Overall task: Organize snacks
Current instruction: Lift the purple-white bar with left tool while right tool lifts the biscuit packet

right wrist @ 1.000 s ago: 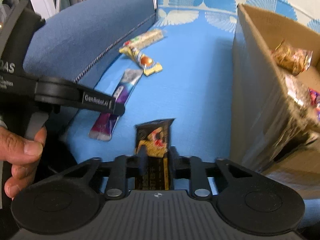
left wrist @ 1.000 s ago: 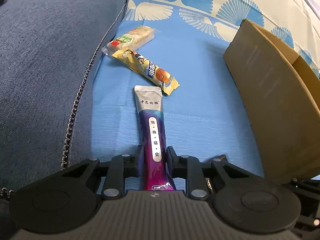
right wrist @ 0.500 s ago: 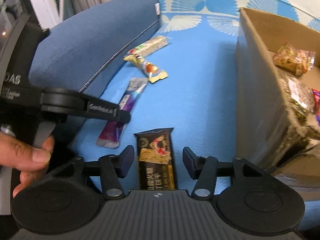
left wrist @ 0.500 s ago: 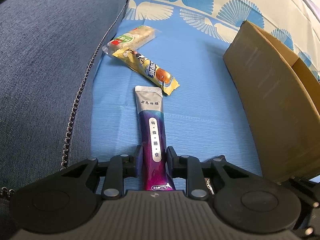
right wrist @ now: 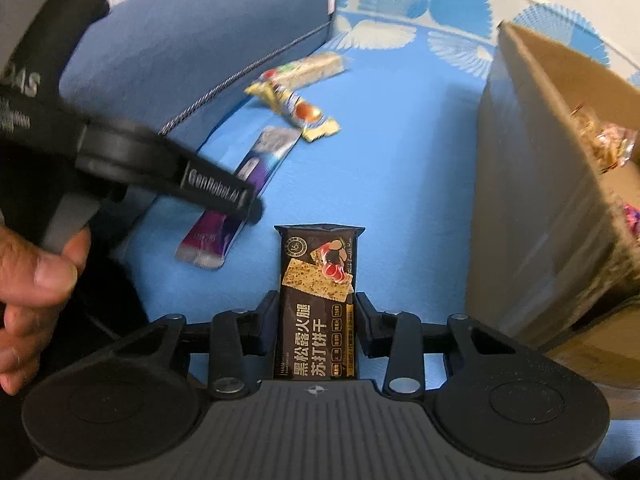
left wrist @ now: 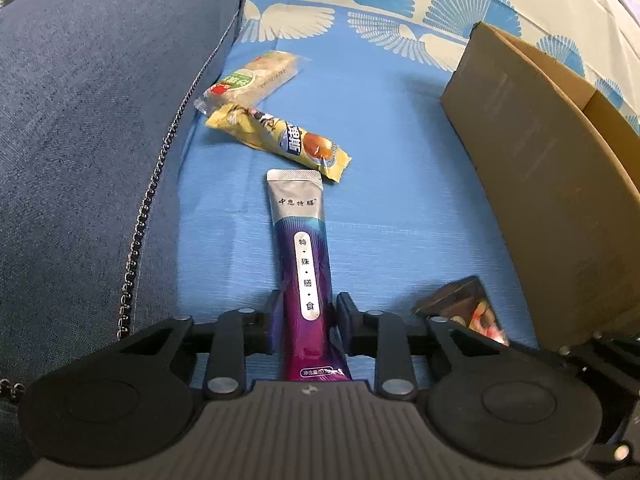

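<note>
We see the purple stick sachet (left wrist: 306, 276) lying on the blue sheet (left wrist: 400, 208), its long axis running straight away from our left gripper (left wrist: 307, 322), silver end farthest; the jaws pinch its near end, unchanged from before. Our right gripper (right wrist: 317, 322) has just been closing around the dark cracker packet (right wrist: 318, 300), lengthwise too; its pads seem to touch, though blur makes that uncertain. The cardboard box (right wrist: 532, 200) stands right.

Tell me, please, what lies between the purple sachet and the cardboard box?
The dark cracker pack lies between the right gripper's jaws, which have just been closing; both wrist views show it.
</note>
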The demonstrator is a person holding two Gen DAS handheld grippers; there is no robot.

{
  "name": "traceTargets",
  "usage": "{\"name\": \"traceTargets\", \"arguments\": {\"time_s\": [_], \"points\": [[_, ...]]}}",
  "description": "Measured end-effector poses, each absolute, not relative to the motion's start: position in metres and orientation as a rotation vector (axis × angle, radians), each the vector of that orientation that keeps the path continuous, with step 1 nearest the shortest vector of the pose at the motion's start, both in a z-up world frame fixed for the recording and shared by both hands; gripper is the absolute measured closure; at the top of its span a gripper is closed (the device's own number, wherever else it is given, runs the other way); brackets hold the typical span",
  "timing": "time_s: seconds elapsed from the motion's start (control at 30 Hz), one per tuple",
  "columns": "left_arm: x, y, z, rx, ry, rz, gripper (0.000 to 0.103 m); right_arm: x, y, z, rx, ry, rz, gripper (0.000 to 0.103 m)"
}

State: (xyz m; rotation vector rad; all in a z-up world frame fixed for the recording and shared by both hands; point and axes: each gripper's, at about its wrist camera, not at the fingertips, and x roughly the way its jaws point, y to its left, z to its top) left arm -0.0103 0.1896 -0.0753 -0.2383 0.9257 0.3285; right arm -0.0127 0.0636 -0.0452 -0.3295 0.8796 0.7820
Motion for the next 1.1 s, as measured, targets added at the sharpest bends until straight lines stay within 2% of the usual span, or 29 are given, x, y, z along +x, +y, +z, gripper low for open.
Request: {"name": "traceTargets", "arguments": {"time_s": [0.13, 0.47, 1.1], "points": [[-0.015, 0.194, -0.073, -0.268, 0.902, 0.331, 0.081, -0.009, 0.06, -0.043, -0.308, 0.874, 0.76, 0.062], [-0.025, 0.195, -0.063, -0.308, 0.823, 0.306, 0.081, -0.01, 0.054, -0.039, -0.28, 0.861, 0.737, 0.062], [-0.03, 0.196, -0.059, -0.324, 0.795, 0.292, 0.081, -0.011, 0.052, -0.037, -0.266, 0.854, 0.737, 0.062]]}}
